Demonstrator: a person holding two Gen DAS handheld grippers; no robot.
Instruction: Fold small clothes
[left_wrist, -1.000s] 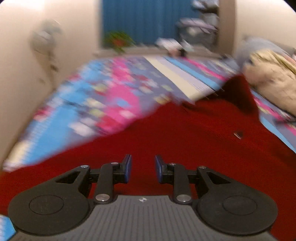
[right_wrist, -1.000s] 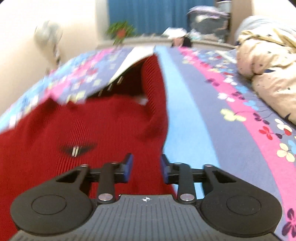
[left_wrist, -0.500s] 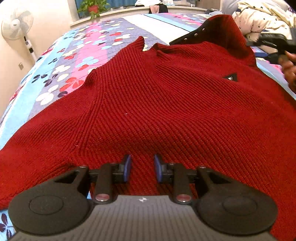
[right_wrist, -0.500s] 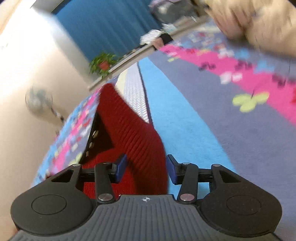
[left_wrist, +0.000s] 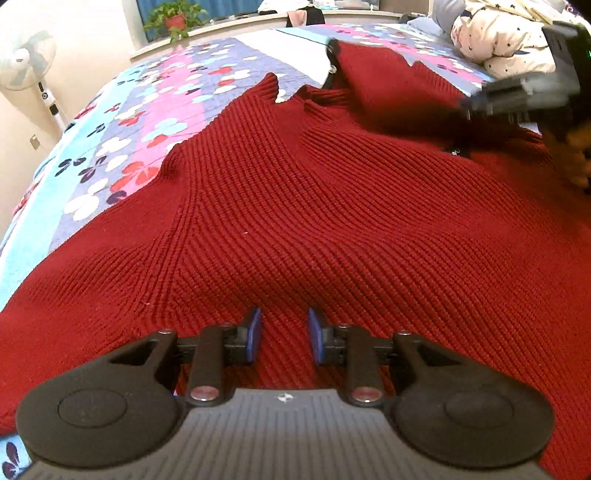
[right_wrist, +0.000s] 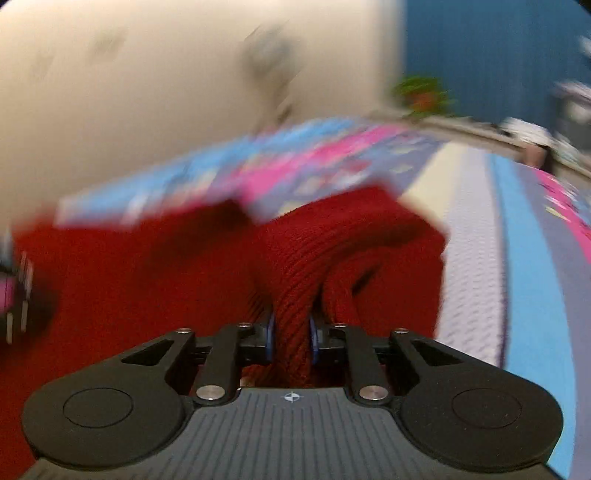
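Note:
A dark red ribbed knit sweater (left_wrist: 332, 206) lies spread on the flowered bedspread (left_wrist: 155, 110). My left gripper (left_wrist: 283, 338) hovers open and empty over the sweater's near part. My right gripper (right_wrist: 291, 338) is shut on a bunched fold of the sweater (right_wrist: 295, 295) and lifts it; that view is blurred by motion. In the left wrist view the right gripper's body (left_wrist: 532, 92) shows at the upper right, over the sweater's far right part, which is raised and folding over.
A rumpled cream quilt (left_wrist: 502, 40) lies at the bed's far right. A standing fan (left_wrist: 26, 62) is by the left wall. A potted plant (left_wrist: 173, 18) stands on the sill beyond the bed.
My right gripper has closed on the sweater's edge and swung left, carrying the fold with it. My left gripper stays open and almost still over the sweater.

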